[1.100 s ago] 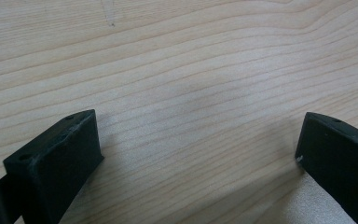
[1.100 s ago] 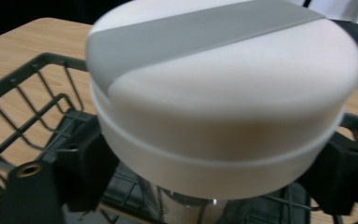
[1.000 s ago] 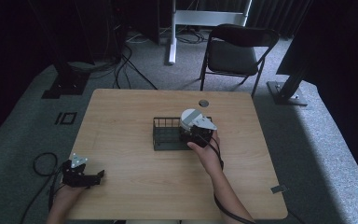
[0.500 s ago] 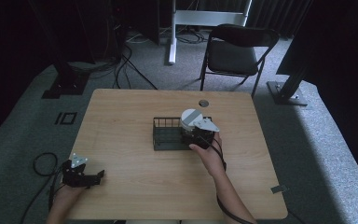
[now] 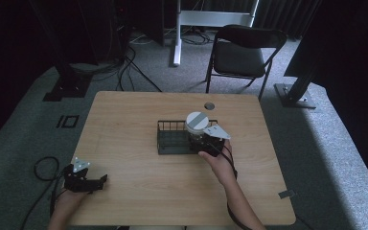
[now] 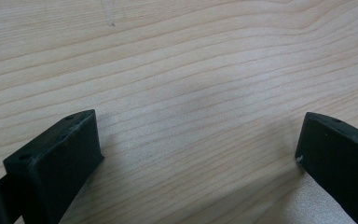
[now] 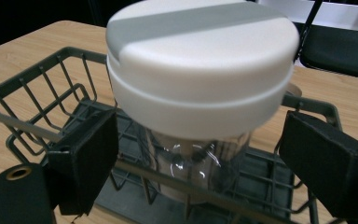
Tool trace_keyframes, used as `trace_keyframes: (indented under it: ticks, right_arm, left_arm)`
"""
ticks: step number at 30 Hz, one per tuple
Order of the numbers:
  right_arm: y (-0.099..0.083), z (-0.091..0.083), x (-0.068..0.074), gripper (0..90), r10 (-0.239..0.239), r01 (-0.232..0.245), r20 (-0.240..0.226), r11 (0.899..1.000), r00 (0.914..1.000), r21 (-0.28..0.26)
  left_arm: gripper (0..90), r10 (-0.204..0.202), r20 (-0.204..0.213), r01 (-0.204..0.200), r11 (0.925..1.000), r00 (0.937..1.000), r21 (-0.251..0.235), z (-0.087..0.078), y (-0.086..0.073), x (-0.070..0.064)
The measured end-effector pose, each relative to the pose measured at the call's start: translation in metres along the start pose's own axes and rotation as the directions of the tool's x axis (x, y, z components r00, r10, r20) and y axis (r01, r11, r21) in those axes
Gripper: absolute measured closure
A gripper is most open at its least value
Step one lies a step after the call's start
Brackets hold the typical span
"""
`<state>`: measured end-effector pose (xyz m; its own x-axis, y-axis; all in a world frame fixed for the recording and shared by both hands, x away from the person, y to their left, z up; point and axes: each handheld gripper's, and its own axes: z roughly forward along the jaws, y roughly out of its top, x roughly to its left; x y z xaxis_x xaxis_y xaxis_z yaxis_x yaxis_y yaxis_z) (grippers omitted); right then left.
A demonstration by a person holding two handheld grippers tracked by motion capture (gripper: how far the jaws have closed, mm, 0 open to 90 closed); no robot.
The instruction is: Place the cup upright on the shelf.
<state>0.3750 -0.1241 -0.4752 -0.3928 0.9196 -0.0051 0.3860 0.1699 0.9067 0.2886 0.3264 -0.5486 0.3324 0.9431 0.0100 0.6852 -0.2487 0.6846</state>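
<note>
Jar [image 7: 200,116] glass under white lid shows between fingers [image 7: 84,163] (right gripper view).

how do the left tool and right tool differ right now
The left tool sits low at the table's near-left corner with bare wood between its jaws; the right tool is at the wire basket, its jaws either side of a white-lidded clear jar, not touching it. Both are open, each in a hand.

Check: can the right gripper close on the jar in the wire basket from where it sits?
Probably yes. The right gripper is open with a jaw on each side of the clear jar, below its white lid. The wire basket rail crosses low in front and could snag.
</note>
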Motion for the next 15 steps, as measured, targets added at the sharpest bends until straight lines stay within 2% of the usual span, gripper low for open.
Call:
trace_keyframes:
  ticks: [15]
  right_arm:
    - [-0.007,-0.018,-0.014,11.8,0.007,-0.007,0.005,1.0,1.0,-0.016]
  left_arm:
    - [0.1,0.0,0.0,0.0,1.0,1.0,0.0,0.0,0.0,0.0]
